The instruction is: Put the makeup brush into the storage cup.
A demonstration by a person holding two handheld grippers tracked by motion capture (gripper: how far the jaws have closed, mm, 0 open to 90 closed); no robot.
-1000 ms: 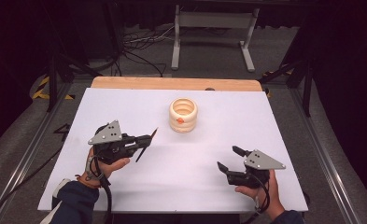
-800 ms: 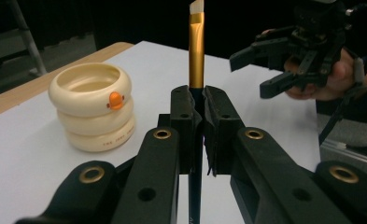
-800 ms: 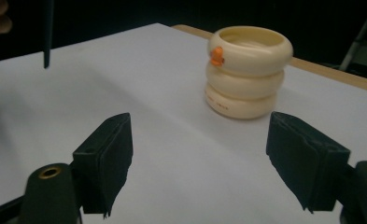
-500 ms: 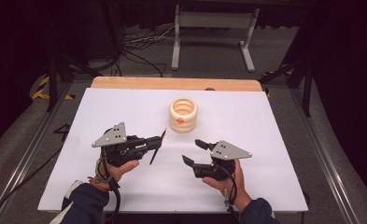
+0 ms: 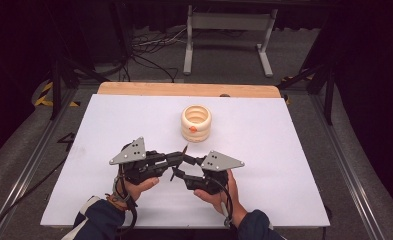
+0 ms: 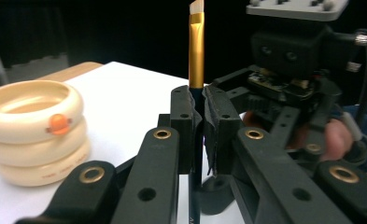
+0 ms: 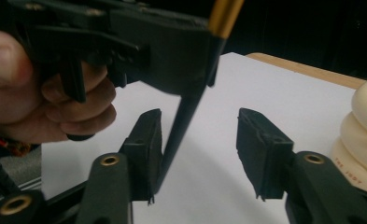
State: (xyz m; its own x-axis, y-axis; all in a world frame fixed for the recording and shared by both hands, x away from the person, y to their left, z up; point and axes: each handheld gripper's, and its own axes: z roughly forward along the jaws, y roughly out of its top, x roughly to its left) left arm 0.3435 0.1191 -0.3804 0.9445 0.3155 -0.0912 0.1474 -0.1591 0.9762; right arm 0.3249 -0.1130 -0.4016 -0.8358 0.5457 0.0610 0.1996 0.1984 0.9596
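**Brush Transfer Position: Both Grippers at the Ring Stack**

Left gripper [image 6: 197,126] is clamped on a paintbrush [image 6: 196,51], with its two pads pressed flat against the dark handle just below the gold ferrule. In the left gripper view the brush stands upright between the pads, its pale angled bristle tip at the top and its handle running down past the jaws. In the high view the left gripper [image 5: 180,161] lies on the near side of the ring stack [image 5: 196,123] and slightly to its left, and the brush [image 5: 179,161] shows as a thin dark shaft tilted toward the stack.

Right gripper [image 7: 200,149] has its jaws partly open and has just been closing. The brush handle [image 7: 183,116] passes between them, lying against or just beside the left-hand pad [image 7: 146,149], while the opposite pad stands well clear of it (no grip is made on that side). In the high view the right gripper [image 5: 180,167] sits on the near side of the ring stack, almost directly in front of it, with its jaw tips meeting those of the left gripper.

Ring stack: three cream rings piled upright, with a small orange knob on the side facing the person. It stands on the white table top [image 5: 294,150], apart from both grippers and from the brush.
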